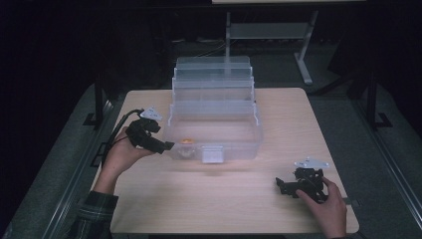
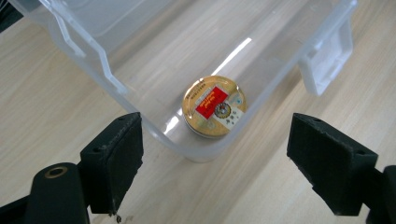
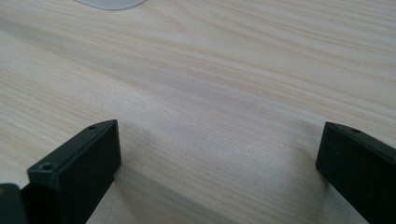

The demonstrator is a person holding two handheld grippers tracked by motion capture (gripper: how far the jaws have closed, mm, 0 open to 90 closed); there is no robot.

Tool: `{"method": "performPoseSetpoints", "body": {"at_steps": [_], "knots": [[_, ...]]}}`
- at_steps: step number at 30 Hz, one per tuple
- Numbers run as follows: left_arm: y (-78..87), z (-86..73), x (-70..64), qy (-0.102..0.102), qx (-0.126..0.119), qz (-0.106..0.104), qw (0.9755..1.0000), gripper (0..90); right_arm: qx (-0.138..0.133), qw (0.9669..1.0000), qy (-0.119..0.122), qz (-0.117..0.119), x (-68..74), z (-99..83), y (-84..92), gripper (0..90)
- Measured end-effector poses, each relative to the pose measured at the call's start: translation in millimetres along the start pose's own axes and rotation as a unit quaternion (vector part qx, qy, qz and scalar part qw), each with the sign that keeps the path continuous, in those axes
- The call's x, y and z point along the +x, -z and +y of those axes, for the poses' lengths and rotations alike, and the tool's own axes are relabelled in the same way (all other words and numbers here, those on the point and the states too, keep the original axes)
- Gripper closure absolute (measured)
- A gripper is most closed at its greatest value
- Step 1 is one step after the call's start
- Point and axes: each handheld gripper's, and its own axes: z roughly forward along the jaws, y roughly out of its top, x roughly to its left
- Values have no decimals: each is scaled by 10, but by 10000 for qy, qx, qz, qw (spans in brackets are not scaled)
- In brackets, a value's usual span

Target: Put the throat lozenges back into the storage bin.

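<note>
A clear plastic box (image 1: 214, 132) stands open on the wooden counter (image 1: 239, 199), a little left of the middle, with its stepped trays (image 1: 213, 82) folded back toward the far side. A white latch (image 1: 213, 155) hangs on its near wall.

A small round gold tin (image 2: 214, 106) with a red label lies flat on the floor of the box, in its near left corner, close against the curved wall. In the high view it shows as an orange spot (image 1: 187, 141) just inside that corner.

The left gripper (image 1: 166, 146) is held at the near left corner of the box, slanted down toward it, with the person's left hand (image 1: 122, 154) under it and a plaid sleeve (image 1: 94, 211) at the near left edge of the counter. In the left gripper view its fingers (image 2: 114, 161) stand wide apart and hold nothing; the corner of the box and the tin lie between and beyond them. The fingers are outside the wall and not touching the tin.

The right gripper (image 1: 279, 185) rests low on the near right part of the counter, well apart from the box, with the right hand (image 1: 326, 209) wrapped around it. In the right gripper view its fingers (image 3: 81, 170) are also spread wide and empty, with bare wood between them.
</note>
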Motion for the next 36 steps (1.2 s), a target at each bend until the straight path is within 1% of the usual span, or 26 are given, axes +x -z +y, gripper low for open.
{"method": "performPoseSetpoints", "body": {"at_steps": [1,3,7,8,10,11,12,13,14,15,16,17,18,19,20,21,22,23,24,25,27,29,32,33,35,36], "knots": [[15,-52,-19,19,-41,30,10000,177,0,10000,1,0,0,0,0,0],[20,-98,-36,30,-75,28,10000,177,-1,10000,7,1,-1,0,0,0],[22,-170,-70,-4,-81,46,10000,176,-1,10000,-2,12,0,0,1,0],[20,-187,-82,19,-105,46,9999,175,2,10000,-3,11,0,0,0,0],[23,-204,-92,13,-76,49,10000,175,0,10000,-4,8,0,0,0,0],[20,-244,-119,50,-79,43,9999,176,0,10000,-8,13,0,1,0,0],[20,-244,-119,50,-79,43,9999,175,0,10000,-8,13,0,1,0,0],[16,-289,-133,20,-86,53,9999,175,-1,10000,-2,6,0,0,-1,0],[16,-289,-133,20,-86,53,9999,175,-1,10000,-2,6,0,0,-1,0],[10,-338,-150,43,-98,73,9999,174,-1,10000,0,3,-1,0,-1,0],[10,-338,-150,43,-98,73,9999,174,-1,10000,0,3,-1,0,-1,0],[-4,-394,-170,83,-119,60,9999,174,0,10000,-1,2,0,0,-1,0],[-4,-394,-170,83,-119,60,9999,169,1,10000,0,5,-1,0,-1,0],[-11,-453,-181,102,-131,69,9998,168,1,10000,0,4,-1,0,-1,0],[-11,-453,-181,102,-131,69,9998,168,1,10000,0,4,-1,0,-1,0],[-15,-513,-190,127,-150,93,9998,168,-1,10000,0,2,0,0,-1,0],[-15,-513,-190,127,-150,93,9998,167,-1,10000,0,2,0,0,-1,0],[-22,-574,-202,152,-173,107,9997,167,0,10000,-2,2,0,0,-1,0],[-22,-574,-202,152,-173,107,9997,167,0,10000,-2,2,0,0,-1,0],[-24,-631,-212,159,-169,129,9996,167,1,10000,0,3,0,0,-1,0],[-32,-689,-234,216,-204,135,9995,167,0,10000,0,1,-1,0,-1,0],[-37,-714,-239,197,-195,141,9995,163,0,10000,0,1,-1,0,-1,0],[-48,-824,-283,229,-209,163,9994,160,0,10000,0,1,-1,0,-1,0],[-48,-824,-283,229,-209,163,9994,160,0,10000,0,1,-1,0,-1,0],[-58,-911,-319,270,-218,178,9992,160,1,10000,-1,2,0,0,-1,0],[-58,-911,-319,270,-218,178,9992,160,1,10000,-1,2,0,0,-1,0]]}}
